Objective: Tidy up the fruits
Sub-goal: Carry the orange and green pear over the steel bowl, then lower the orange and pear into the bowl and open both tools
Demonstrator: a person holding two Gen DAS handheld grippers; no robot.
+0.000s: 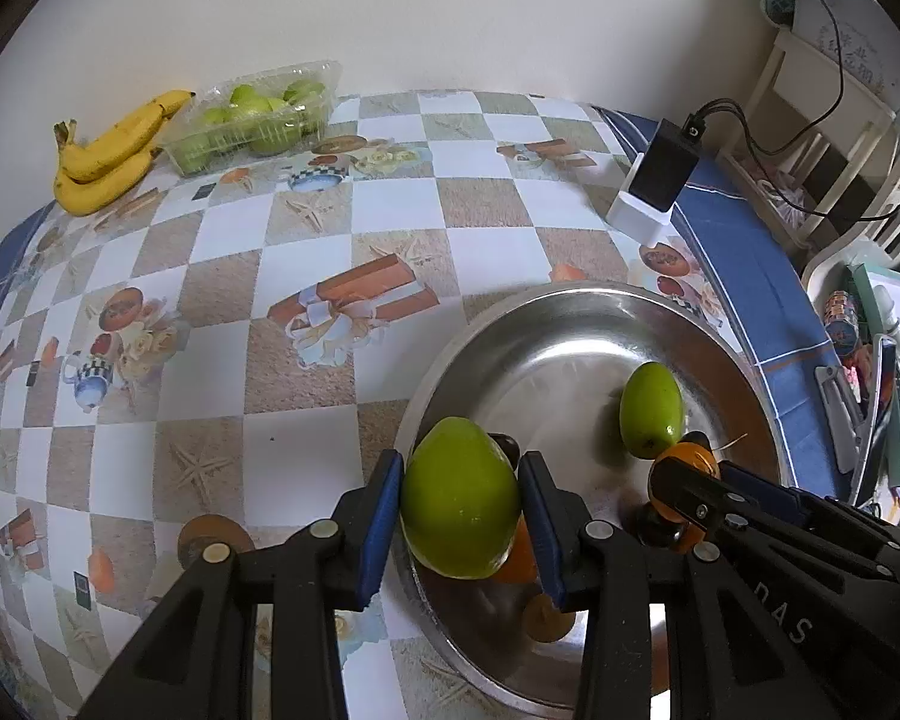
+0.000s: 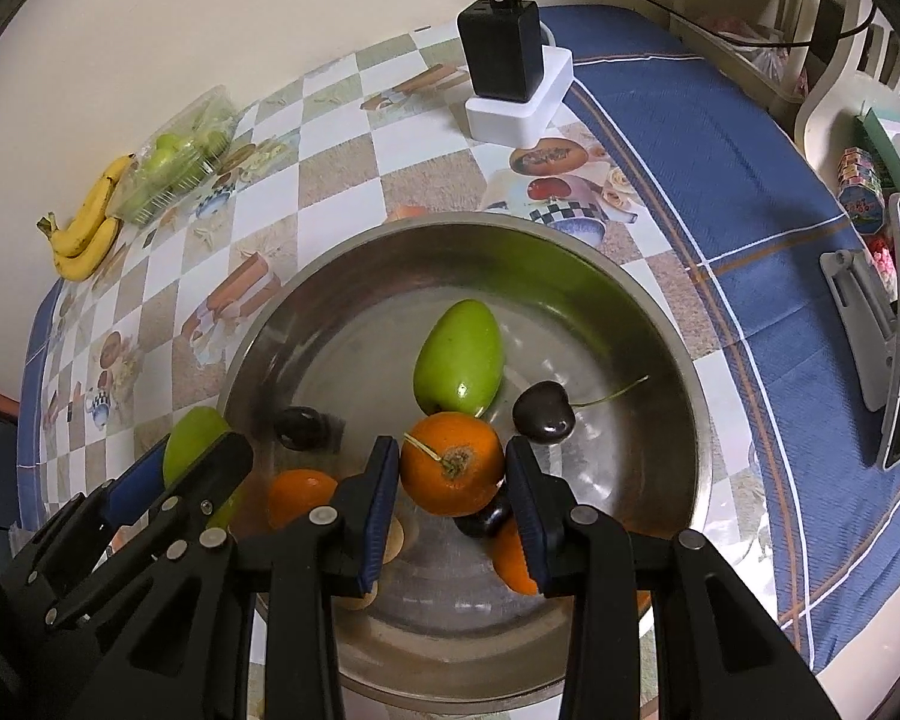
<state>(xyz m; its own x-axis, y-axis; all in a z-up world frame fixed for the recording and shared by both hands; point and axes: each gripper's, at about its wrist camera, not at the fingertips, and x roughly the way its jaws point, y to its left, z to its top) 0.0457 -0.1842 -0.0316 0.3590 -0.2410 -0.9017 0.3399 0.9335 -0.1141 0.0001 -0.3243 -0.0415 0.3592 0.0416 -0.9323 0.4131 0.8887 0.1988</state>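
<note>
Nearest to me, the left gripper had its blue-padded jaws clamped on a green fruit, smooth, glossy and egg-shaped, tapering toward its upper end, held over the near-left rim of the steel bowl. Just beside it, the right gripper was closed the same way on an orange, round and bright, with a dry brownish stem scar and a short pale stalk sticking out toward the left pad; it sat low inside the bowl, near the front. Under and around that orange lay more fruit on the bowl's floor: a second orange to the left, part of a third behind the right pad, a dark cherry tucked just below the held one, and another dark one further left. A little farther in, a second green fruit lay tilted near the bowl's middle, with a glossy black cherry on a thin green stalk just to its right. Beyond the bowl stretched the checked tablecloth, a black charger standing in a white base at the far edge, and against the wall a clear plastic box of green fruit next to a bunch of bananas.
</note>
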